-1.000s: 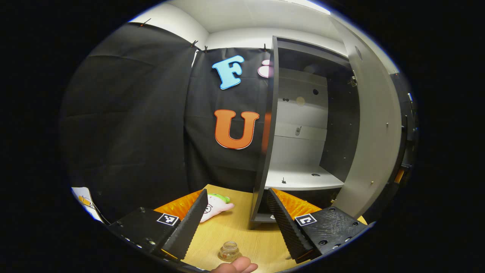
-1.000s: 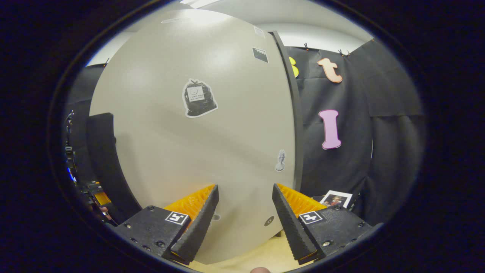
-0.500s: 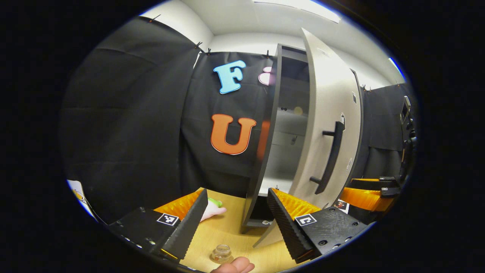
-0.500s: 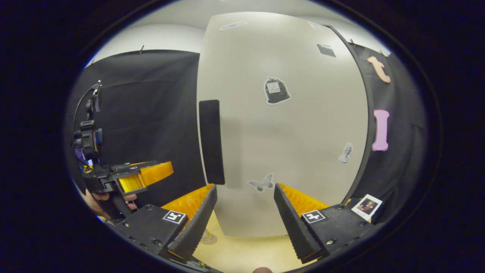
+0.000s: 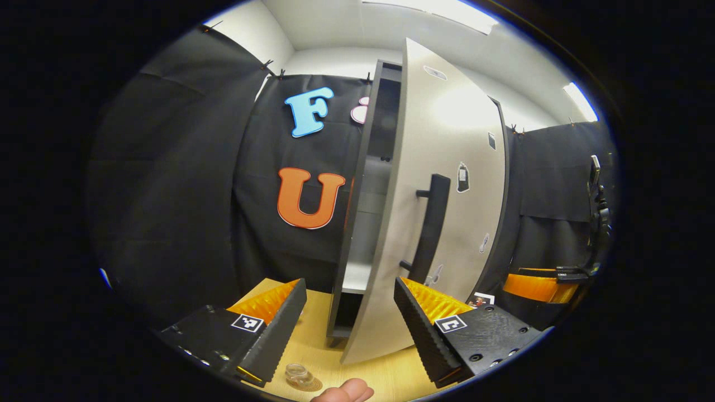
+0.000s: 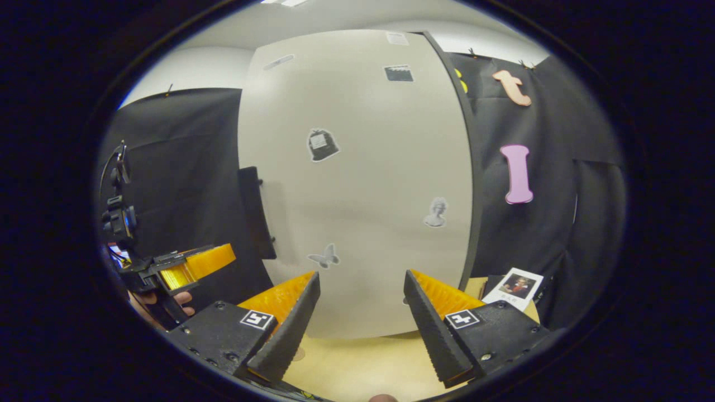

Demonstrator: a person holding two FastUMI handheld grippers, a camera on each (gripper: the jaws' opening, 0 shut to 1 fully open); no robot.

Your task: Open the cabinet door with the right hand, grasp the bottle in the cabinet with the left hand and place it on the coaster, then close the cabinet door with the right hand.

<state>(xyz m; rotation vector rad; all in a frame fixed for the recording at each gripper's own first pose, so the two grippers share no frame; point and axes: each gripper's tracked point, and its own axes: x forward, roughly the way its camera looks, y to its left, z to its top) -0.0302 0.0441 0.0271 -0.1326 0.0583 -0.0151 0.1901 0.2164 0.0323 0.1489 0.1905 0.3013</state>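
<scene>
The grey cabinet door (image 5: 447,145) stands nearly shut, with a narrow gap to the dark cabinet frame (image 5: 363,184) that shows a strip of shelf (image 5: 357,273). Its black bar handle (image 5: 431,226) faces me. A small glass bottle (image 5: 300,374) sits on a round coaster (image 5: 313,384) on the wooden table, low between my left gripper's fingers. My left gripper (image 5: 350,282) is open and holds nothing. In the right gripper view the door face (image 6: 363,184) and handle (image 6: 256,212) lie ahead of my right gripper (image 6: 362,274), which is open, holds nothing and stands apart from the door.
The left gripper (image 6: 184,267) and the hand holding it show at the far left of the right gripper view. The right gripper's orange finger (image 5: 536,286) shows right of the cabinet. A small photo card (image 6: 516,285) lies on the table (image 6: 357,368) beside the cabinet.
The door has swung from wide open to almost shut, hiding the shelf. The right gripper has drawn back from the door face. The left gripper has turned, and the plush toy has left its view.
</scene>
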